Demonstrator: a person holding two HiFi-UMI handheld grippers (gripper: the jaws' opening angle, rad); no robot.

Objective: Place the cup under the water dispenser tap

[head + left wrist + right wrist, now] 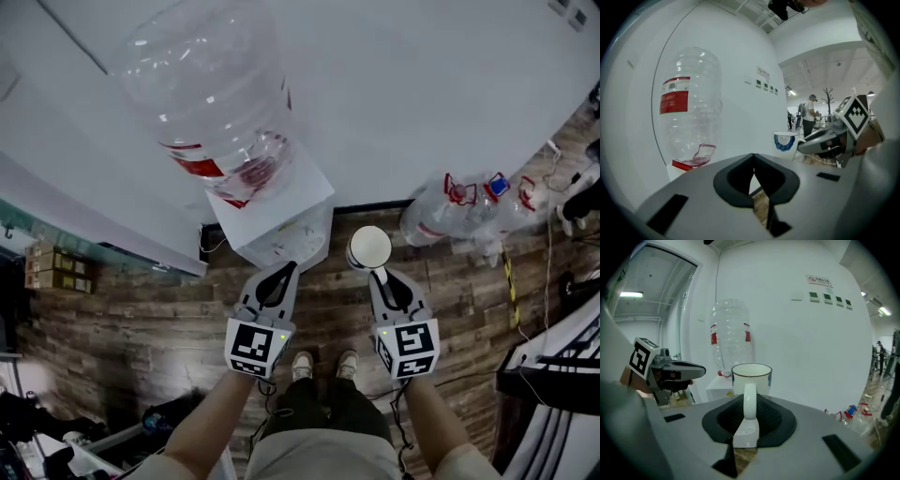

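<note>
Your right claw (pixel 381 275) pinches the white ceramic cup (pixel 369 247) by its handle, the white box-shaped water dispenser (pixel 279 223) lying just left of it in frame; your left claw (pixel 279 274) is pressed together, empty.

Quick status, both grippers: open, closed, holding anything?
Left gripper: fingers closed, nothing between them.
Right gripper: fingers closed on the handle of the cup.
</note>
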